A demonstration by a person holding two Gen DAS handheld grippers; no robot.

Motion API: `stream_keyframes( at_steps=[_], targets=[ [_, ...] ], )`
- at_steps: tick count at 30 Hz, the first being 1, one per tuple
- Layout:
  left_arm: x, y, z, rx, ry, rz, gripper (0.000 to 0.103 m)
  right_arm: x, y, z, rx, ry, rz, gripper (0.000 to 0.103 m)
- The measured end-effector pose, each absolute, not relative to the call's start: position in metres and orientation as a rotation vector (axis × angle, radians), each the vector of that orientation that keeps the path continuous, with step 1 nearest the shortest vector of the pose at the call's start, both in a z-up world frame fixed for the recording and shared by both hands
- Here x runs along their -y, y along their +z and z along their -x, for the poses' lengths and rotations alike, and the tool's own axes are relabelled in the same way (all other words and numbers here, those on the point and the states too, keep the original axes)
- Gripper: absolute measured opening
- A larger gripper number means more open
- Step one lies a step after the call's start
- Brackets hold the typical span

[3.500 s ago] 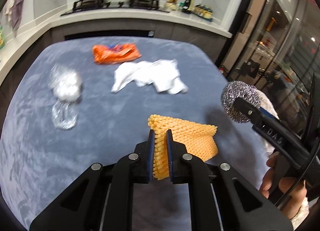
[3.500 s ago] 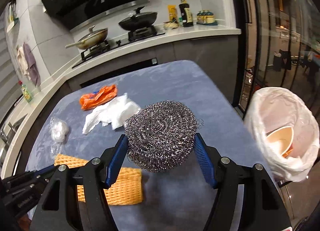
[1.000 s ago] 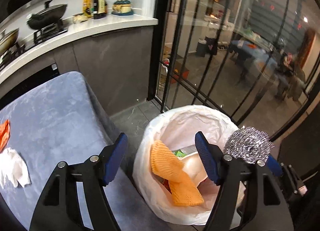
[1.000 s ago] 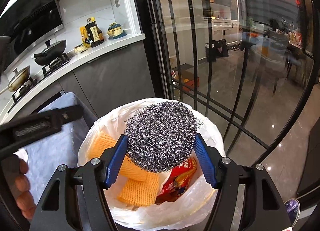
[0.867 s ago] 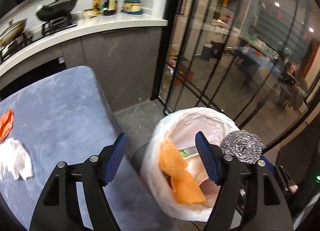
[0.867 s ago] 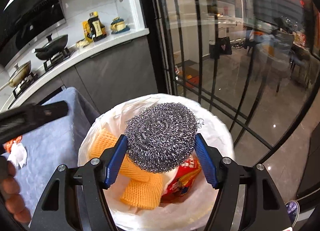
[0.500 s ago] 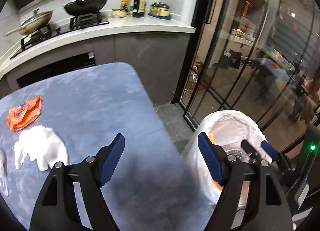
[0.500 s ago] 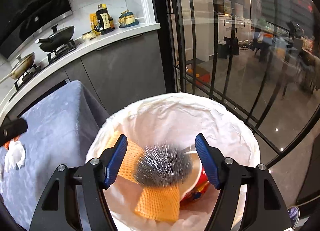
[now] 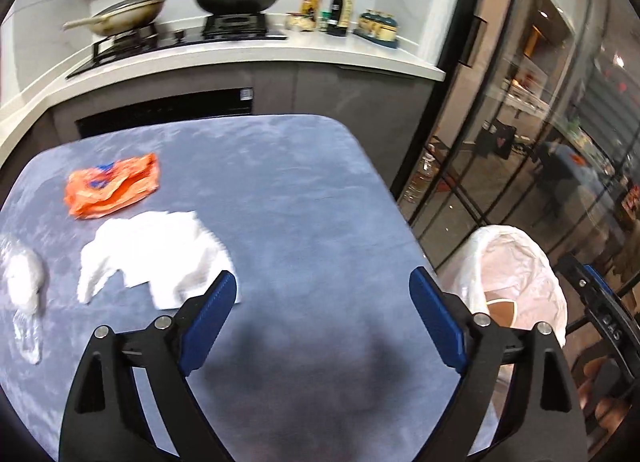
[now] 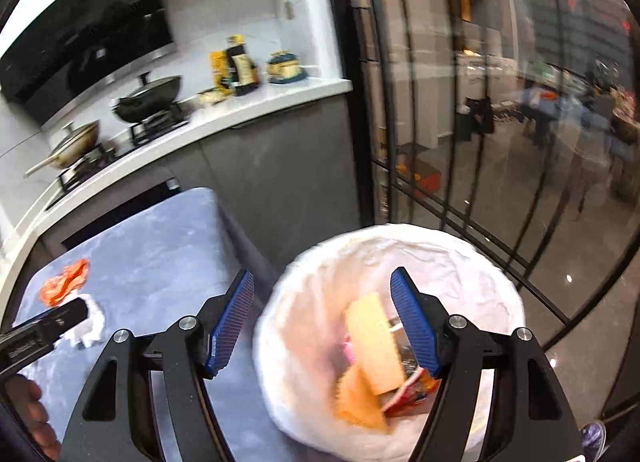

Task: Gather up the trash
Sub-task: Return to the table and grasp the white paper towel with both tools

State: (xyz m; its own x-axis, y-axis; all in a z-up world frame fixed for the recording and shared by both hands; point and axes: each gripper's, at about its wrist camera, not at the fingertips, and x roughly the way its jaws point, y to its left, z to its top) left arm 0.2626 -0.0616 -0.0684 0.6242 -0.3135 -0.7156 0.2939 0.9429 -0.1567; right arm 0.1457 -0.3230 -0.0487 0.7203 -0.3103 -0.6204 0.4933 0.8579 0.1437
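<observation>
My left gripper (image 9: pixel 322 316) is open and empty above the blue table (image 9: pixel 304 198). On the table lie a white crumpled tissue (image 9: pixel 154 252), an orange wrapper (image 9: pixel 110 186) behind it, and a clear plastic wrap (image 9: pixel 22 282) at the far left. My right gripper (image 10: pixel 322 320) is open and empty above the white-lined trash bin (image 10: pixel 472 274), which holds an orange foam net (image 10: pixel 374 342) and a red wrapper (image 10: pixel 412 394). The bin also shows in the left wrist view (image 9: pixel 516 262), right of the table.
A kitchen counter (image 9: pixel 248 50) with a stove, pans and bottles runs behind the table. Glass doors with black frames (image 10: pixel 440 142) stand right of the bin. The right gripper's body (image 9: pixel 600 310) shows beyond the bin in the left wrist view.
The right gripper opened and dropped the steel wool into the bin, then drew back toward the table. The left gripper, open after dropping the foam net, swung left over the table.
</observation>
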Motion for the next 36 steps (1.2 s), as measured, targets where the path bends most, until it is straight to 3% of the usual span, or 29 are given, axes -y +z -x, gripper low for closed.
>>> stream_keyframes(
  at_steps=[15,26,31,36],
  targets=[
    [-0.077,-0.079,-0.275,-0.842,-0.13,0.128,0.089,0.157,-0.057,-0.217,-0.698,-0.11,-0.225,0.069],
    [-0.122,-0.095,-0.303,-0.867,-0.079,0.137,0.089,0.089,-0.092,-0.274,-0.781,-0.014,-0.204,0.065],
    [-0.125,-0.102,-0.319,-0.876,-0.078,0.141,0.089,0.08,-0.105,-0.296,-0.812,-0.003,-0.213,0.055],
    [-0.117,-0.112,-0.336,-0.891,-0.097,0.122,0.088,0.078,-0.117,-0.308,-0.846,0.008,-0.203,0.03]
  ],
)
